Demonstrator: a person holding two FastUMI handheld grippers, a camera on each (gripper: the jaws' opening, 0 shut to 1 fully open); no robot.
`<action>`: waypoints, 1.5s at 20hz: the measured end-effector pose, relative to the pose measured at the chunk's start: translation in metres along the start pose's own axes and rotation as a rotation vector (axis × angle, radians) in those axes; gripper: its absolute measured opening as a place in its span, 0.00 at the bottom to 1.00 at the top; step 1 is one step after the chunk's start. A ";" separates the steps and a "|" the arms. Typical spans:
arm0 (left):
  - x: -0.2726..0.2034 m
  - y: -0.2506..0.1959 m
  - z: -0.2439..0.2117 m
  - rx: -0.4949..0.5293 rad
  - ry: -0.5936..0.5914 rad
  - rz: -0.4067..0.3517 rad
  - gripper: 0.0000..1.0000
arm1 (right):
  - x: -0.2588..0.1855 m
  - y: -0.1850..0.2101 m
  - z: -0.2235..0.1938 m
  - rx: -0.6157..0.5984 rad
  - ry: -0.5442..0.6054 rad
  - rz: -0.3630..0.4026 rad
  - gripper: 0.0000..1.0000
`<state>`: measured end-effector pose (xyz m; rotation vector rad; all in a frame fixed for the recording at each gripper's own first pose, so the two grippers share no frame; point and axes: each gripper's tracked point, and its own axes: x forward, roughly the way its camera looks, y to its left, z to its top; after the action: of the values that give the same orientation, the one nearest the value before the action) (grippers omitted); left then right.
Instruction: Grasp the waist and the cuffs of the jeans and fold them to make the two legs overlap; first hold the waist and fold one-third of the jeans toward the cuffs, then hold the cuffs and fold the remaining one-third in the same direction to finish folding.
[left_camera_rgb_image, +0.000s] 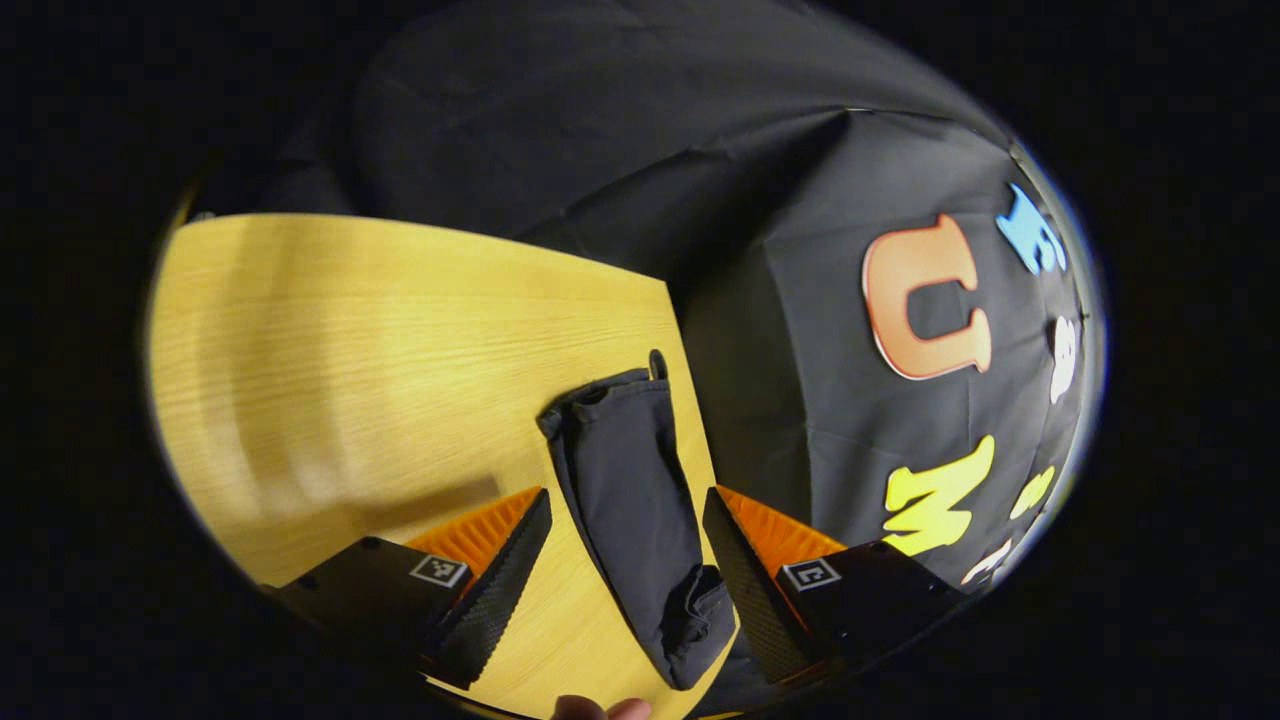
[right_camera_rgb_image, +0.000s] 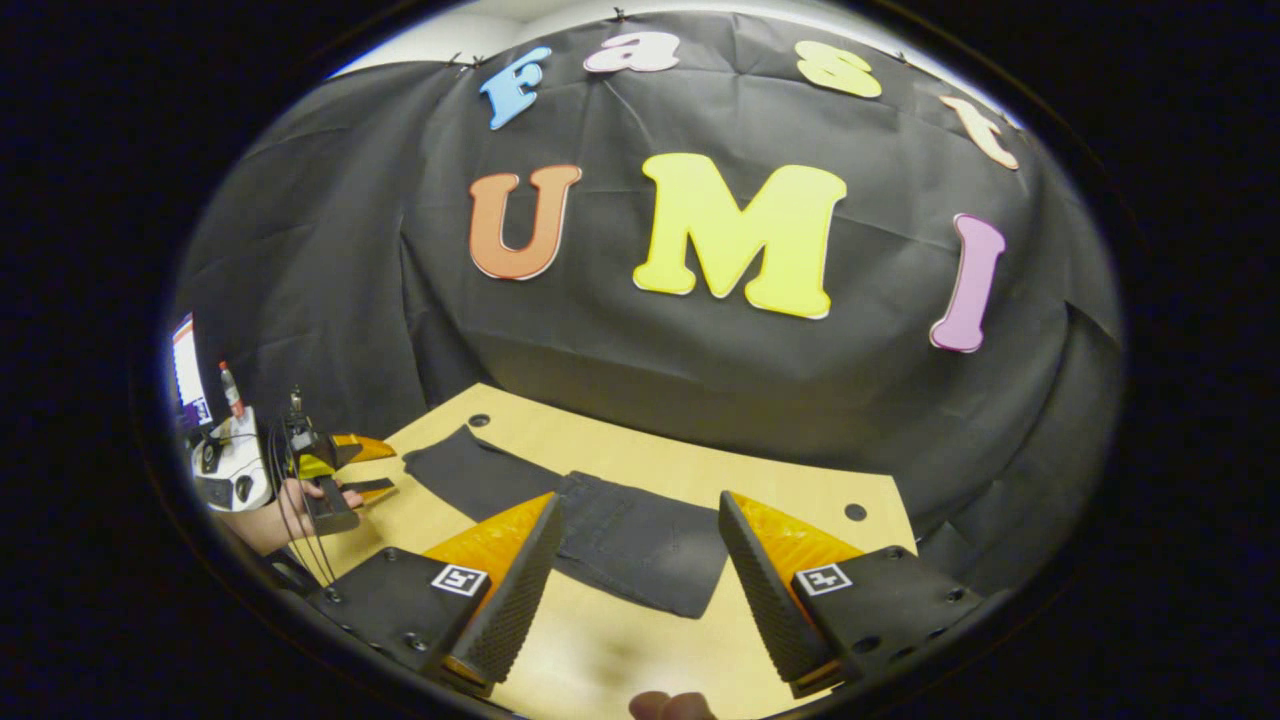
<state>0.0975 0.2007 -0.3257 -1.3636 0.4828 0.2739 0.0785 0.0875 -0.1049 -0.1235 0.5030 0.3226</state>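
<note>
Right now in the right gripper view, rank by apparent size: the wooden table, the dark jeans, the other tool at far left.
1. Light wooden table
2. Dark jeans
3. Other tool, though it sits farther off, so it may only look smallest.

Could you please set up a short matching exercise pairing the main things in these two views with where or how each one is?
Things:
1. Jeans
2. Left gripper
3. Right gripper
4. Table

States:
A. Open, above the waist end of the dark cloth
B. Bare light wood, two round holes near its far edge
C. Lying flat along the far edge of the table
D. Open, with one end of the cloth between its spread fingers

Pairs: 1-C, 2-D, 3-A, 4-B
</note>
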 end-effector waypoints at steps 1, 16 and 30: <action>0.012 0.001 0.004 -0.048 -0.012 -0.004 0.98 | -0.003 -0.003 -0.004 0.004 0.009 -0.006 0.95; 0.079 0.001 0.019 -0.052 -0.064 -0.012 0.86 | -0.021 -0.042 -0.017 0.055 0.047 -0.115 0.95; 0.047 -0.125 -0.018 0.377 -0.056 -0.181 0.08 | -0.087 -0.089 -0.027 0.149 -0.064 -0.239 0.95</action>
<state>0.1927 0.1546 -0.2424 -1.0199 0.3407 0.0659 0.0235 -0.0253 -0.0825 -0.0281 0.4415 0.0545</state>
